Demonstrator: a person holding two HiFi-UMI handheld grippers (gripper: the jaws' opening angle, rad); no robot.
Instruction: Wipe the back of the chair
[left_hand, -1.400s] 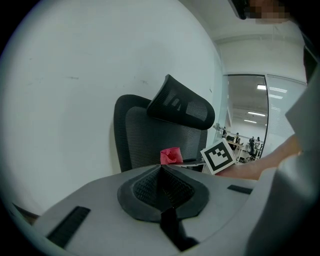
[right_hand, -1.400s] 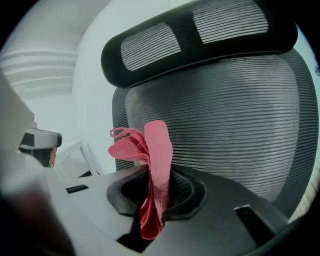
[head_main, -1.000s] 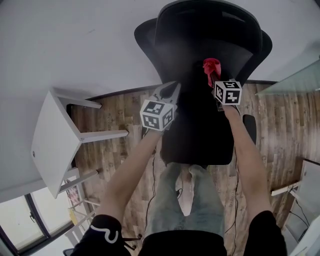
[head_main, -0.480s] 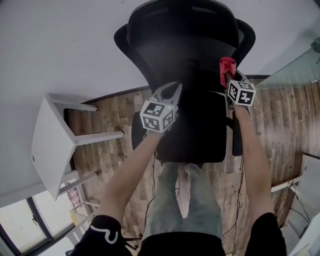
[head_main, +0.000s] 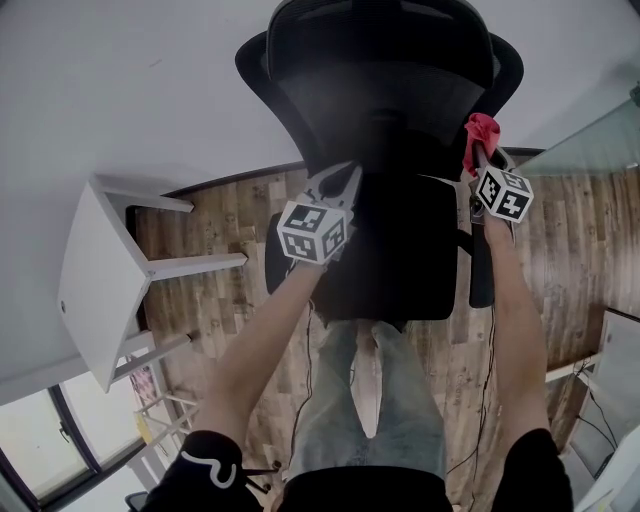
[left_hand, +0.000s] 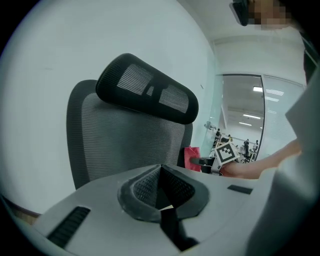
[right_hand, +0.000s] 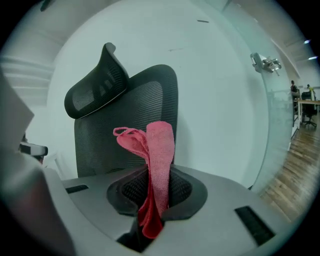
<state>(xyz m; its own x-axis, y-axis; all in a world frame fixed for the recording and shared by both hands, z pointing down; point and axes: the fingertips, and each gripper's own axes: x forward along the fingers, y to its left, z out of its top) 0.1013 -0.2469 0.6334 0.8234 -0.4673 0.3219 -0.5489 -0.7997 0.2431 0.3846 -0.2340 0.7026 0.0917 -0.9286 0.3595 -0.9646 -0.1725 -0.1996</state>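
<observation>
A black mesh office chair stands against a white wall, its backrest facing me and its seat below. My right gripper is shut on a pink-red cloth and holds it at the right edge of the backrest. In the right gripper view the cloth sticks up out of the jaws in front of the backrest and headrest. My left gripper hovers shut and empty by the backrest's lower left. The left gripper view shows the backrest, the headrest and the cloth.
A white stool stands on the wooden floor to the left. A glass partition runs at the right. Cables trail on the floor beside the person's legs.
My right gripper has carried the cloth rightwards across the chair's back to its right edge. The left gripper has stayed almost still.
</observation>
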